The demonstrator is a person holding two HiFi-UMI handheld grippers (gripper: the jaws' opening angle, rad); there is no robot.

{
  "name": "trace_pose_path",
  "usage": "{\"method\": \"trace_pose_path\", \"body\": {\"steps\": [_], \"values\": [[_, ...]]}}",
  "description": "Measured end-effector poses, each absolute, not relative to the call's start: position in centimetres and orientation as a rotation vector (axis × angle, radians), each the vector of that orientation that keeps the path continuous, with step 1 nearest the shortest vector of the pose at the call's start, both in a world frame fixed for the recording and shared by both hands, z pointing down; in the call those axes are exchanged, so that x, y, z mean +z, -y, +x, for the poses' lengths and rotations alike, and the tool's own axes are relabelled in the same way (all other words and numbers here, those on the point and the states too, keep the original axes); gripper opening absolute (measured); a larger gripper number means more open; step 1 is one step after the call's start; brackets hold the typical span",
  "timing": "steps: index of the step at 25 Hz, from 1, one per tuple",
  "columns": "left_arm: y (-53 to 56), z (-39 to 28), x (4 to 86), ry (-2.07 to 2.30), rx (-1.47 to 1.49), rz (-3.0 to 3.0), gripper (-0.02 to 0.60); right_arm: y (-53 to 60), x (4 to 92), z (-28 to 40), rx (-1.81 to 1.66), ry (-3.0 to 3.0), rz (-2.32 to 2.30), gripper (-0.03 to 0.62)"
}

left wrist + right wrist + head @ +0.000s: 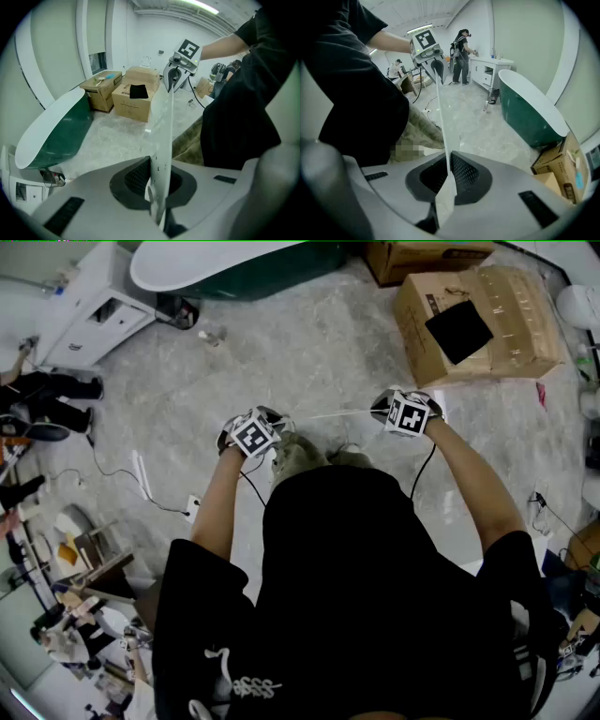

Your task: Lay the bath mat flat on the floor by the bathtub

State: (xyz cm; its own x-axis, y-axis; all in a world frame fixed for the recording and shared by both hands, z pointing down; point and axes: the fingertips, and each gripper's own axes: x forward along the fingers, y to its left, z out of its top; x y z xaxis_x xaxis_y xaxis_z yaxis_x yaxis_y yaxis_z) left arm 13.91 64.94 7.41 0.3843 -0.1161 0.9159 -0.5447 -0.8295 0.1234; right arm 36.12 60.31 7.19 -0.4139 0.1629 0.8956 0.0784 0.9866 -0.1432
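Observation:
The bath mat [328, 414] is a thin, pale sheet stretched taut between my two grippers; from the head view only its top edge shows as a white line. My left gripper [265, 430] is shut on one end, where the mat [161, 140] passes between its pads. My right gripper [397, 412] is shut on the other end, the mat [443, 126] running edge-on from its jaws toward the left gripper [431, 58]. The rest of the mat hangs below and is hidden by my body. The green bathtub [234, 263] with a white rim stands ahead, a stretch of marbled floor [309, 352] away.
Cardboard boxes [478, 320] stand at the far right, one with a black patch on top. A white cabinet [94, 320] stands left of the tub, with a small bottle [214, 335] on the floor nearby. A cable [122, 474] trails at left. A person [461, 56] stands by the cabinet.

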Motion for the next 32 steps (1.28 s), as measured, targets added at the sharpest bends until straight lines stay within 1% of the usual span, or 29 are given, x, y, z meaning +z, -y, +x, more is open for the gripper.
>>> {"method": "trace_pose_path", "body": {"steps": [9, 17, 22, 27, 32], "values": [[-63.6, 14.5, 6.8, 0.573, 1.444, 2.242, 0.025, -59.6, 7.1, 36.5, 0.226, 2.027, -0.095, 0.031], [-64.3, 12.2, 8.0, 0.589, 1.427, 2.241, 0.025, -60.7, 8.2, 34.5, 0.216, 2.01, -0.105, 0.031], [-65.5, 9.3, 8.6, 0.603, 1.386, 2.246, 0.025, -60.9, 8.2, 31.6, 0.199, 1.978, -0.095, 0.031], [-66.2, 2.8, 7.4, 0.613, 1.296, 2.264, 0.025, -61.6, 6.3, 24.8, 0.209, 1.94, -0.102, 0.031], [-66.0, -1.0, 7.1, 0.675, 1.221, 2.271, 0.025, -61.7, 5.9, 20.8, 0.191, 1.93, -0.147, 0.031]]}}
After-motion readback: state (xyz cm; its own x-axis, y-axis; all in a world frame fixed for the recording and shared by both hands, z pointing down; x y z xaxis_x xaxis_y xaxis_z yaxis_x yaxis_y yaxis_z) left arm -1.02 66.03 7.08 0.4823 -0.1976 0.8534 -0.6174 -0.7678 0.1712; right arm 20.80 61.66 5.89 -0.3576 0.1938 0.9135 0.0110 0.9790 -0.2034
